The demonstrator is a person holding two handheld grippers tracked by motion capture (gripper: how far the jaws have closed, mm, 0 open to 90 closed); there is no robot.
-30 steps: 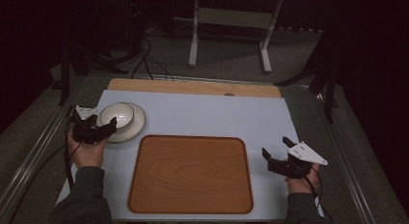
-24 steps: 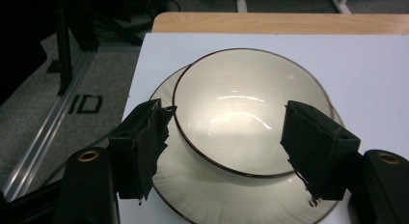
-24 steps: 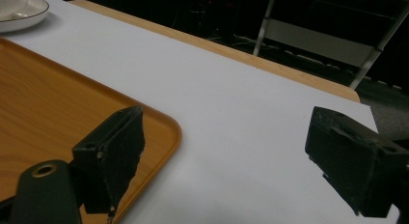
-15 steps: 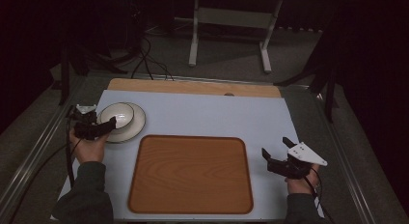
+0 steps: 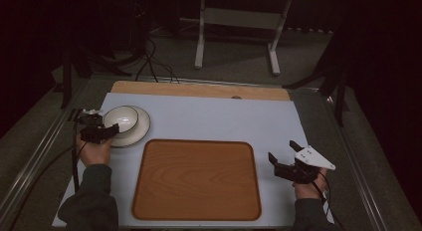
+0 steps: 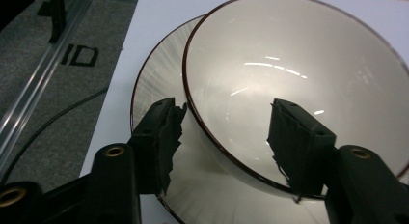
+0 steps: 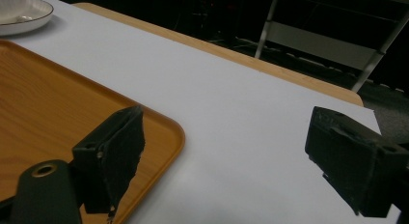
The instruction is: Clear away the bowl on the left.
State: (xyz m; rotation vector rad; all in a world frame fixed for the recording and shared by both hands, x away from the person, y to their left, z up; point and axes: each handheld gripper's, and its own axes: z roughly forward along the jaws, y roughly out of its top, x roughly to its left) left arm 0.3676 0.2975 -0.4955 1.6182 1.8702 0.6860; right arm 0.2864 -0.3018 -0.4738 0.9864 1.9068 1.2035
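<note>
Left claw [image 6: 226, 132]: spread, astride the near rim of the bowl [image 6: 299, 79]
Bowl: on plate [image 5: 141, 131], tabletop's far-left
Step, judged: grasping the rim; next, pinch and lift level
Tray [image 5: 196, 178]: centre, bare
Right claw [image 7: 231, 161]: spread, idle over tabletop [image 7: 241, 98]

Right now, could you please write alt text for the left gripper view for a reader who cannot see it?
The left hand-held gripper is open, its two black jaws straddling the near rim of a white bowl. The bowl sits on a white plate with a dark rim, on a pale table surface.
</note>
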